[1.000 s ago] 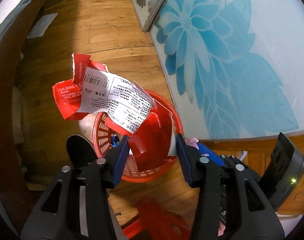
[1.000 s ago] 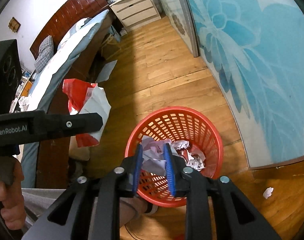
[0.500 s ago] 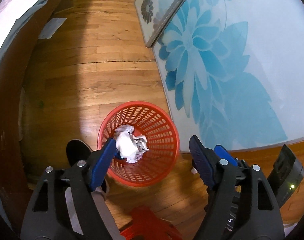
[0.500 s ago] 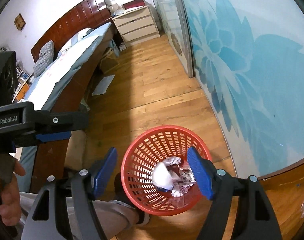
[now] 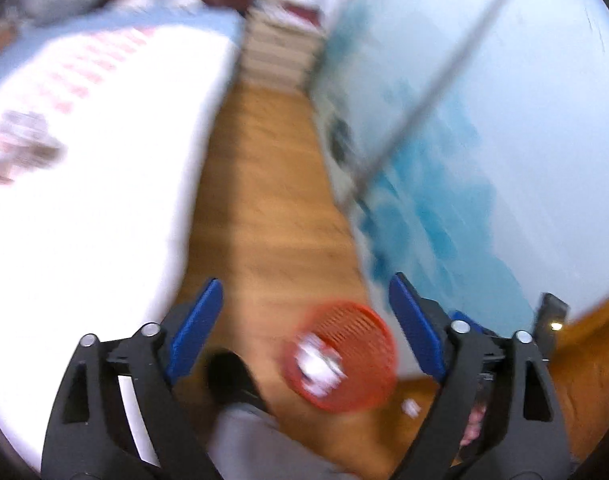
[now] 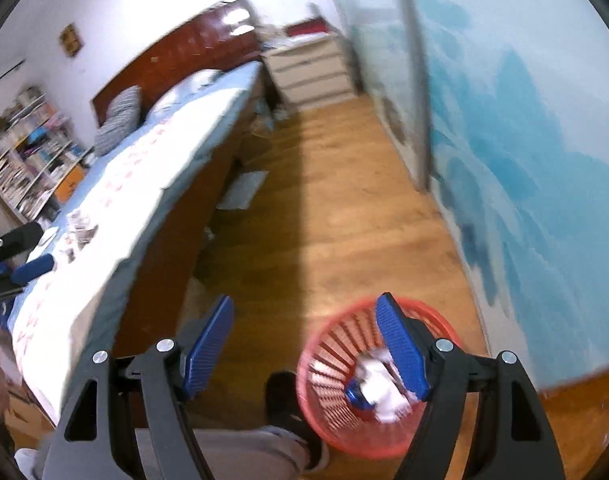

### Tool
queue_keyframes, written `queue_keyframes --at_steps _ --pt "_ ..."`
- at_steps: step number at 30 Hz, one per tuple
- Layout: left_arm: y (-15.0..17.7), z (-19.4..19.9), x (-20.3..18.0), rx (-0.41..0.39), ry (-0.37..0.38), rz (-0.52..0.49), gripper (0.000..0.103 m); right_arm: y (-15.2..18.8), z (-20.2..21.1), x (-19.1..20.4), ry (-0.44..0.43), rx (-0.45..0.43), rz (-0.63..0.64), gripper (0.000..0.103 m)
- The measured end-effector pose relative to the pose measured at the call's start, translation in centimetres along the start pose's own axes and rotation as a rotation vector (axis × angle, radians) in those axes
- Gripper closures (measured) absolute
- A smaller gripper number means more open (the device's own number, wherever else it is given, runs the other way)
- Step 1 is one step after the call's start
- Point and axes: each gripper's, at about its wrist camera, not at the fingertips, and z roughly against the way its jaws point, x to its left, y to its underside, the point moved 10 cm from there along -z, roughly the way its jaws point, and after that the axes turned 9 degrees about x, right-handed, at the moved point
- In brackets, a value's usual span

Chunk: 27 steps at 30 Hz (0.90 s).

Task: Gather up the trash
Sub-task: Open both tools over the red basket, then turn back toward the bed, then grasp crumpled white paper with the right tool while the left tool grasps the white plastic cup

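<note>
Right wrist view looks down on a red slatted basket (image 6: 340, 392) standing on the wooden floor (image 6: 344, 216); crumpled white paper (image 6: 380, 388) and a small blue scrap (image 6: 356, 394) lie inside it. The right gripper (image 6: 308, 346) is spread wide and empty, its right pad overlapping the basket rim in the picture. A dark shoe (image 6: 288, 400) stands just beside the basket. Left of the floor runs a bed (image 6: 116, 208) with a pale printed cover, a striped pillow (image 6: 118, 118) and a dark wooden headboard (image 6: 192, 48); a white chest of drawers (image 6: 310, 68) sits beyond it, bookshelves (image 6: 24, 148) at far left, and a blue flowered panel (image 6: 524, 140) on the right.

Left wrist view is heavily blurred: the left gripper (image 5: 306, 322) also gapes empty, with the basket (image 5: 344, 360) low between its pads and a white scrap (image 5: 409, 407) on the floor near it.
</note>
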Motion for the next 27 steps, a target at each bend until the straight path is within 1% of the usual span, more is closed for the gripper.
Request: queue_keyframes --at_steps 1,2,3,4,5,7,8,10,11,13,15,17,19,20,22,23,25,26,27 --pt "-0.7 1.6 3.2 -0.044 -0.057 0.023 0.017 -0.6 -0.2 1.3 -0.008 -0.005 0.02 0.029" --pt "-1.0 2.7 5.5 -0.071 -0.1 0.04 0.017 -1.6 -0.4 3.6 -0.026 -0.014 0.054 0.029" --pt "-1.3 3.9 8.8 -0.111 -0.161 0.073 0.017 -2.7 -0.8 6.4 -0.049 -0.021 0.095 0.029" --pt "-1.3 4.7 11.8 -0.136 -0.201 0.114 0.017 -3.5 -1.2 8.7 -0.064 -0.027 0.129 0.028" --pt "-1.2 5.1 14.2 -0.143 -0.223 0.152 0.017 -4.6 -1.9 12.8 -0.093 -0.03 0.194 0.028" --pt "-0.7 5.4 19.4 -0.141 -0.245 0.229 0.017 -5.5 -2.9 18.2 -0.132 -0.025 0.275 0.026" --pt "-0.4 5.3 21.2 -0.14 -0.252 0.257 0.017 -6.2 -4.1 22.5 -0.163 -0.023 0.34 0.025" --pt "0.2 5.1 25.1 -0.118 -0.276 0.323 0.016 -7.0 -5.5 27.6 -0.187 -0.015 0.415 0.025" --pt "0.1 5.0 26.8 -0.117 -0.27 0.357 0.016 -7.7 -6.6 31.7 -0.204 -0.021 0.476 0.025" --pt "-0.1 5.1 28.6 -0.13 -0.26 0.393 0.016 -8.8 -8.0 36.3 -0.215 -0.031 0.539 0.023" --pt "-0.8 5.0 30.5 -0.137 -0.266 0.422 0.016 -10.1 -10.0 41.6 -0.239 -0.029 0.588 0.021" --pt "-1.3 4.7 31.5 -0.133 -0.247 0.439 0.017 -11.2 -12.3 45.4 -0.253 -0.016 0.612 0.019" --pt "-1.6 4.8 32.1 -0.125 -0.235 0.451 0.017 -12.3 -15.0 48.8 -0.225 -0.006 0.641 0.019" --pt "-1.7 4.6 32.6 -0.115 -0.239 0.459 0.017 -13.0 -17.1 50.6 -0.187 -0.004 0.667 0.019" --pt "-1.3 4.4 33.5 -0.097 -0.234 0.471 0.017 -13.7 -19.7 53.1 -0.156 0.001 0.7 0.019" --pt "-1.1 4.4 33.8 -0.088 -0.227 0.475 0.017 -14.0 -21.0 54.1 -0.154 0.025 0.703 0.02" --pt "-0.8 3.9 34.4 -0.07 -0.213 0.482 0.017 -13.7 -24.4 55.8 -0.139 0.098 0.681 0.02" --pt "-0.9 3.8 34.5 -0.066 -0.205 0.482 0.017 -13.6 -25.3 56.0 -0.135 0.113 0.677 0.02" --pt "-0.9 3.7 34.5 -0.066 -0.196 0.481 0.017 -13.5 -26.7 56.4 -0.14 0.147 0.669 0.029"
